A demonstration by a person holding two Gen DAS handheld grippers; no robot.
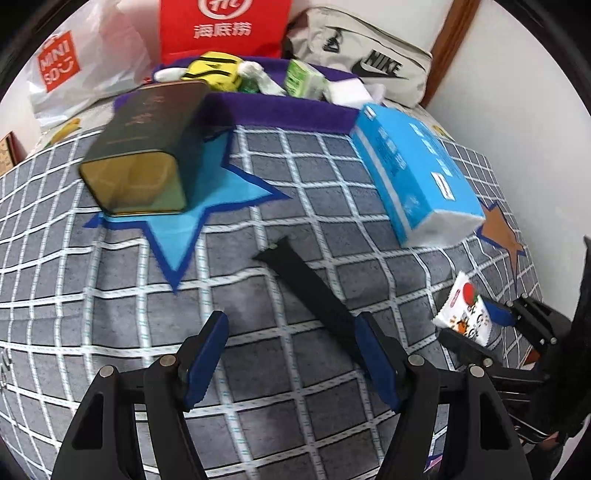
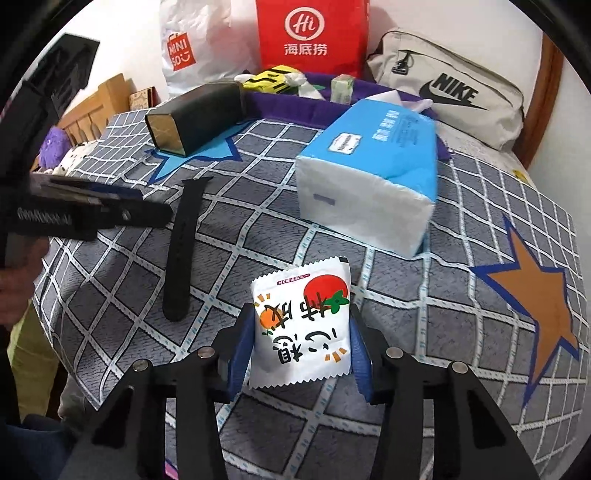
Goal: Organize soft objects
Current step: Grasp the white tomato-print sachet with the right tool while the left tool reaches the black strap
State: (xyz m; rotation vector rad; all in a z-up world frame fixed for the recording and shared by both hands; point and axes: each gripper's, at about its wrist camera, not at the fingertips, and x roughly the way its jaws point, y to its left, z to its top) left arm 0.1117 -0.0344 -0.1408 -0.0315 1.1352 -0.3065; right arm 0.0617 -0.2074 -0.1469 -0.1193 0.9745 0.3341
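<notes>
A white snack packet (image 2: 301,328) with a tomato print lies on the checked cloth between the fingers of my right gripper (image 2: 299,341), which touch its sides; the same packet shows at the right of the left wrist view (image 1: 466,314). My left gripper (image 1: 291,354) is open, with one end of a black watch strap (image 1: 314,291) by its right finger. The strap (image 2: 183,251) lies flat. A blue tissue pack (image 1: 413,173) (image 2: 369,177) lies beyond. A purple fabric bin (image 1: 280,110) at the back holds a yellow plush toy (image 1: 212,70) and a green packet (image 1: 301,79).
A dark metal tin (image 1: 144,147) lies on its side on a blue star, against the bin. A red paper bag (image 2: 312,33), a white Miniso bag (image 2: 192,44) and a grey Nike bag (image 2: 450,92) stand behind. Plush toys (image 2: 55,147) sit at the far left.
</notes>
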